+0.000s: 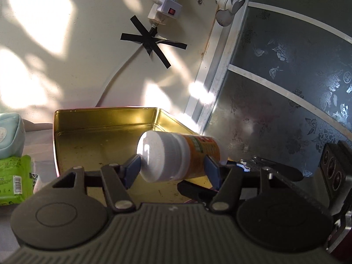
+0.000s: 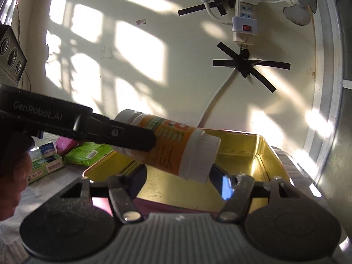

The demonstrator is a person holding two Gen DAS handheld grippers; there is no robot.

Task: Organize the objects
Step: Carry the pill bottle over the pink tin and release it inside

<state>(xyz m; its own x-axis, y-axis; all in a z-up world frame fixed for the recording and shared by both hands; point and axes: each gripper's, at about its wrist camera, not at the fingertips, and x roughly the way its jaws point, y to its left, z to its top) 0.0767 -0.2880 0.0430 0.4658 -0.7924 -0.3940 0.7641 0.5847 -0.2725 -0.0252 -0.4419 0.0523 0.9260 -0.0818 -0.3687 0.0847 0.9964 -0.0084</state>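
Home interior indicated. Cream wall (image 2: 143, 70) lit by window-shaped sun patches. Power strip (image 2: 244, 19) fixed to wall with black tape (image 2: 248, 66). Small white fan (image 2: 299, 6) seen beside it. Frosted floral glass door (image 1: 286, 88) in metal frame. Household packets (image 2: 88, 154) and gold tin (image 1: 105, 136) laid on cloth-covered surface.

Left gripper (image 1: 172, 165) clamped on the bottle (image 1: 182, 155), held level; right gripper (image 2: 178, 179) parted, fingers straddling the bottle's cap end.
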